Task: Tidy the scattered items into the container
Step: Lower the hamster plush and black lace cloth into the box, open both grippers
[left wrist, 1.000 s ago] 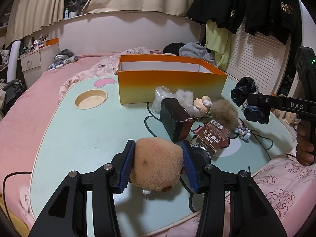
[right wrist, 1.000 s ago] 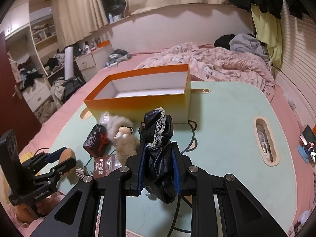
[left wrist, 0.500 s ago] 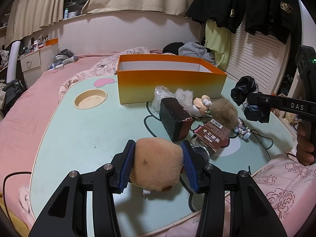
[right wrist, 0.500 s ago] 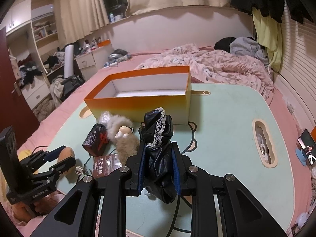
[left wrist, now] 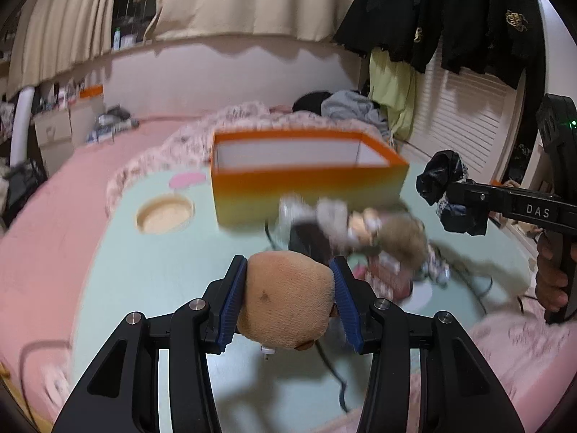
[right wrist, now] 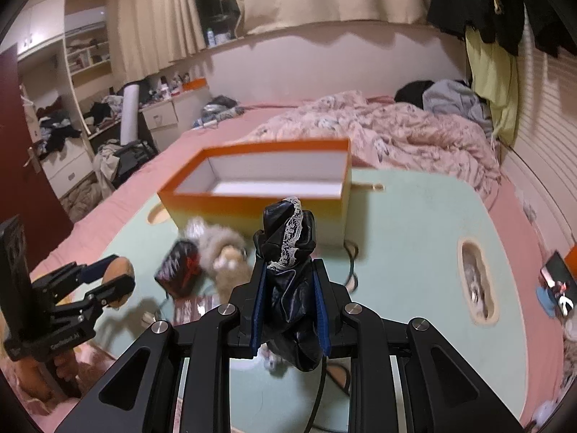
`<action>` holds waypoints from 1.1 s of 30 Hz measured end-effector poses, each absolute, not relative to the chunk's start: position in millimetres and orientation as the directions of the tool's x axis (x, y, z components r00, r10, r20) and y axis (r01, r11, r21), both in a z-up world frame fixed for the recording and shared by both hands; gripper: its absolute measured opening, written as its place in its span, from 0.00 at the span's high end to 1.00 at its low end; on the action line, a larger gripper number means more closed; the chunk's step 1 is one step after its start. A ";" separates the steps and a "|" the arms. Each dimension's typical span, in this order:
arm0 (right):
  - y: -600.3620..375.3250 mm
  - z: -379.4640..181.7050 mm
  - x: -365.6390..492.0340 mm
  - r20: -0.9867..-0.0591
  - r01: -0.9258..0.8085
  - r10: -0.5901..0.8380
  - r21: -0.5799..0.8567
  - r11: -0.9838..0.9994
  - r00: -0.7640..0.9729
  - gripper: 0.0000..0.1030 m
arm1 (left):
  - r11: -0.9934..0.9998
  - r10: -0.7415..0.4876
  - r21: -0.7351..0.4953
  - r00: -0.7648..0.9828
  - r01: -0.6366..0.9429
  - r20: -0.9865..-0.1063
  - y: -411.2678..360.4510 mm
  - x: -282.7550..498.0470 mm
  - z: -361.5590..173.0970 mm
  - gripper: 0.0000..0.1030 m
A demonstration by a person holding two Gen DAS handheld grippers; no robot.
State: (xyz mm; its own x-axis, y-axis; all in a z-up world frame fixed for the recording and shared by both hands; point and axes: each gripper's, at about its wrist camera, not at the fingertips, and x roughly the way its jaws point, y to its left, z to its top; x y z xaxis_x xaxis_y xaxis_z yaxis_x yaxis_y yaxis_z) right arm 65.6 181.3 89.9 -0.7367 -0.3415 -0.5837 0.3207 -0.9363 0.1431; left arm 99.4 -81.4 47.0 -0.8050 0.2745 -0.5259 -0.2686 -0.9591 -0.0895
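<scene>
both grippers loaded, carry to the box is the step in hand

left wrist view: your left gripper [left wrist: 288, 281] pinches the tan plush [left wrist: 286, 297] above the table [left wrist: 144, 274]; the orange box [left wrist: 306, 180] sits ahead, so lift over its rim, then release.
right wrist view: your right gripper [right wrist: 288, 299] pinches the black lace cloth [right wrist: 288, 252]; the box interior looks empty, so carry forward and drop inside.

left gripper [left wrist: 288, 290] jaws clamped and raised, right gripper [right wrist: 290, 301] jaws pinched narrow, both angled downward
</scene>
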 end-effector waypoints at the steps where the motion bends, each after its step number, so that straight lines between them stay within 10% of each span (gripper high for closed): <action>1: 182.0 96.4 60.6 -0.574 0.328 -0.348 0.143 -0.934 -0.741 0.78 | -0.959 0.272 -0.075 -0.816 -0.273 -0.510 -80.3 94.0 55.5 0.53; 24: 154.4 103.7 -82.8 -0.630 0.279 -0.276 0.097 -0.955 -0.726 0.74 | -0.957 0.289 -0.169 -0.761 -0.234 -0.581 -62.8 -78.7 77.7 0.51; 33: 165.0 109.7 -89.0 -0.616 0.280 -0.292 0.119 -0.953 -0.732 0.48 | -0.962 0.273 -0.165 -0.763 -0.217 -0.586 -65.5 -76.5 81.4 0.27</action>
